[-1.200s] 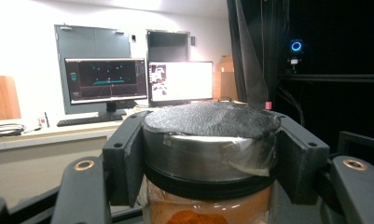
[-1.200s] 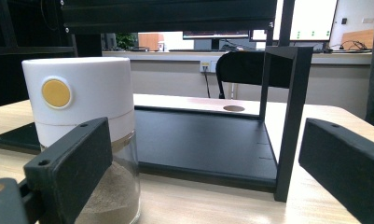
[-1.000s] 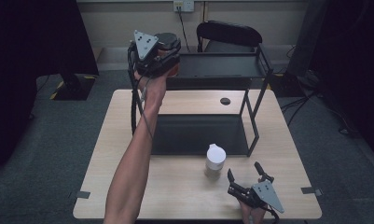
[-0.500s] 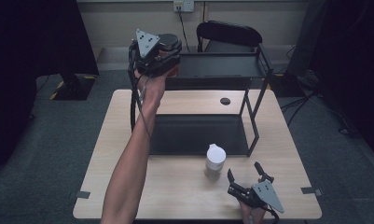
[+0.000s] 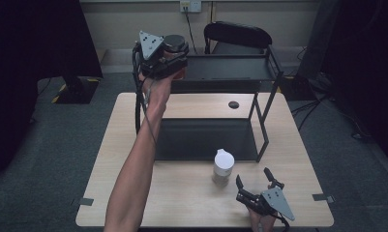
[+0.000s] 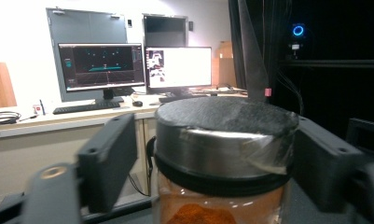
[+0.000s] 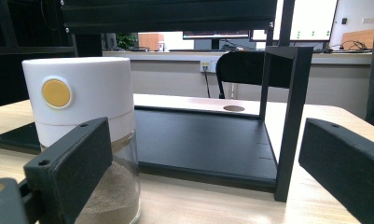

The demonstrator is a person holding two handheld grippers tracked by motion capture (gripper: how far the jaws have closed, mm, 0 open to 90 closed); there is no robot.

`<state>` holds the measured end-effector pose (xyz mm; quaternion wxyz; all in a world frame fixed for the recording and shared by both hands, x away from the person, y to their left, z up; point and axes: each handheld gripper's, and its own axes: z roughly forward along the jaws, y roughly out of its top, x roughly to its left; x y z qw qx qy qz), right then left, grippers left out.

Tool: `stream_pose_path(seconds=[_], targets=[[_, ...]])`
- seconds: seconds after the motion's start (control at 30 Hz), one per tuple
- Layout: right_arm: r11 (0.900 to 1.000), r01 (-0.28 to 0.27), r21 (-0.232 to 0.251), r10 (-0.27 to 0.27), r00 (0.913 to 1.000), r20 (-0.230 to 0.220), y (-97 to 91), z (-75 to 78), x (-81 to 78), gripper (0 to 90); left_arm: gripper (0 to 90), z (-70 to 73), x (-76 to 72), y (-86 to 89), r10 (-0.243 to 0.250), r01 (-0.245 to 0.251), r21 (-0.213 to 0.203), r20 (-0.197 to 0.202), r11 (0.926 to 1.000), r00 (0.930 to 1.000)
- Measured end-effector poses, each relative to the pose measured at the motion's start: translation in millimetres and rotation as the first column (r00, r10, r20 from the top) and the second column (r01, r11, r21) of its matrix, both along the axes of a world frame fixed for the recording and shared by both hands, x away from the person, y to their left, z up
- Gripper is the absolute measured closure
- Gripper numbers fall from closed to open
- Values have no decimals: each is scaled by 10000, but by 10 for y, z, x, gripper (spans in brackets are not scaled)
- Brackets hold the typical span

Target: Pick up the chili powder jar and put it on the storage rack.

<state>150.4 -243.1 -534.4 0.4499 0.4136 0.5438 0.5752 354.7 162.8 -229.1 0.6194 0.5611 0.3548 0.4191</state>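
Clearly the work is partway through, by my reading: two jars seem meant for the black rack (image 5: pixel 266 72), and one is on its way while the other waits. High in the upper left of the high view, the left gripper (image 5: pixel 170 57) holds a dark-lidded jar (image 5: pixel 175 44) lifted at the level of the rack's top shelf, just at that shelf's left end and not yet set down. In the left gripper view its jaws press both sides of the jar's metal collar, with orange-brown powder visible through the glass below the lid (image 6: pixel 226 114).

Low in the frame, right of centre, the white-capped jar (image 5: pixel 223 166) stands upright on the table (image 5: pixel 114 145), just in front of the rack's lower tray. The right gripper (image 5: pixel 254 183) rests beside it at the bottom right, jaws spread wide and closed on nothing; in the right gripper view the jar (image 7: pixel 79 121) sits near the left jaw, holding pale sandy powder.

What remains, I judge: placing the lifted jar on the shelf, then grasping and moving the white-capped one.
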Motion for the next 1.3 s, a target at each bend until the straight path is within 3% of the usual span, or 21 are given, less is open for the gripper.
stream_pose_path(seconds=[0.2, 0.43, 0.5, 0.57, 0.73, 0.8, 1.17, 1.3], targets=[[10000, 7, -3, -7, 10000, 1, 1, 0, 0, 17, 4, -32, -37, 8, 55, -54, -86, 86, 9999, 9999], [10000, 7, -3, -7, 10000, 1, 1, 0, 0, 17, 0, -86, -151, 66, -202, 204, -37, 367, 9998, 9991], [10000, 9, -2, -9, 10000, 1, 2, 0, 0, 17, 0, -105, -192, 57, -80, 82, -75, 282, 9999, 9996], [10000, 21, 0, -21, 10000, 2, 4, 0, -1, 17, 0, -154, -225, 83, -226, 232, -214, 262, 9995, 9994], [10000, 53, 0, -53, 10000, 3, 9, -1, -2, 17, 0, -268, -342, 110, -310, 315, -86, 505, 9995, 9982], [10000, 52, -3, -52, 10000, 2, 9, 0, -3, 17, 0, -271, -374, 135, -364, 362, 46, 409, 9993, 9985], [10000, 58, -4, -58, 10000, 1, 10, 0, -3, 17, 0, -501, -582, 244, -484, 489, -72, 532, 9988, 9974], [10000, 61, -5, -61, 10000, 0, 10, 0, -3, 17, 0, -563, -692, 314, -856, 870, -275, 482, 9958, 9952]])
